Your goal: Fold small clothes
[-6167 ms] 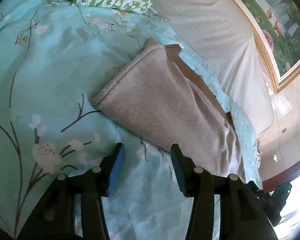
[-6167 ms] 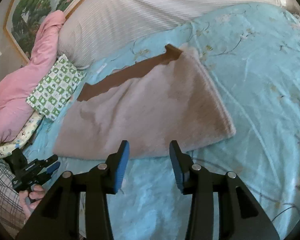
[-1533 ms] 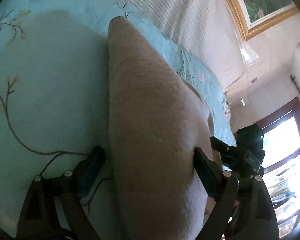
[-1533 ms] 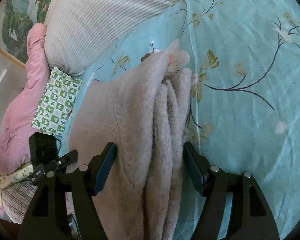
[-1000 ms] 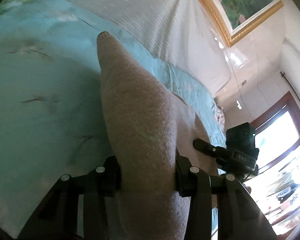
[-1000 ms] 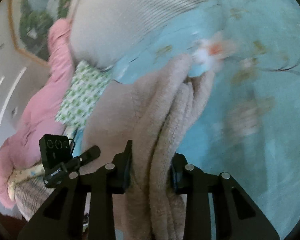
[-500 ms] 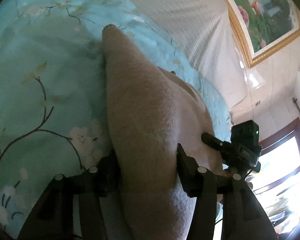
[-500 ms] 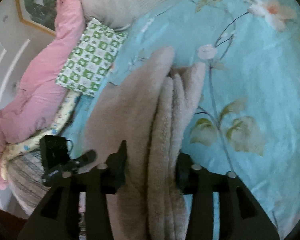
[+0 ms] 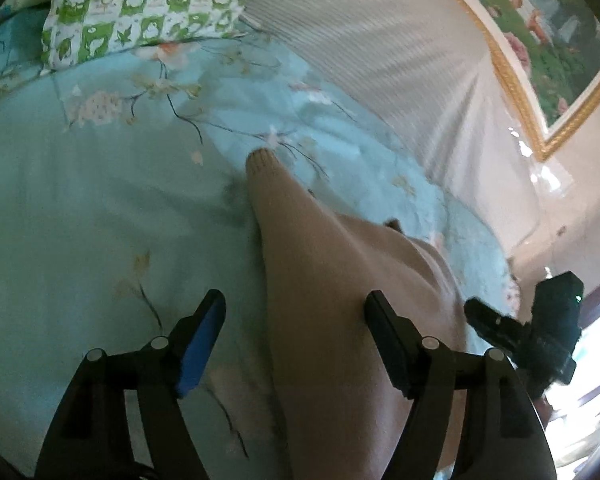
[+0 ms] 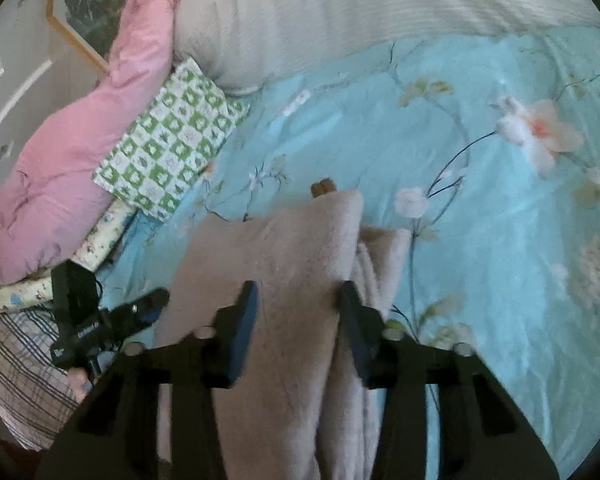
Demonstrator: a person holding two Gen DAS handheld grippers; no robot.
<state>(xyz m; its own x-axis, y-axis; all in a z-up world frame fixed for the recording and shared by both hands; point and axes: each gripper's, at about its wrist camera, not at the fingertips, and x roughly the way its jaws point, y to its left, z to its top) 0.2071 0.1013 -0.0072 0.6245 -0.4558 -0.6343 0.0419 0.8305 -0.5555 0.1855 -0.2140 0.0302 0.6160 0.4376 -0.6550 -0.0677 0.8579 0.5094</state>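
Both grippers have spread since half a second ago, when each was clamped on the beige garment (image 9: 332, 300). Now the left gripper (image 9: 296, 332) has its jaws wide apart, straddling the folded garment's left end; the left pad is clear of the cloth, the right one just beside it. The right gripper (image 10: 296, 320) is parted less, its pads close against the stacked layers at the garment's right end (image 10: 296, 264). The garment lies folded on the turquoise floral bedsheet (image 10: 480, 220). Farther off, a green checked pillow (image 10: 172, 140) sits beside a pink quilt (image 10: 60, 152).
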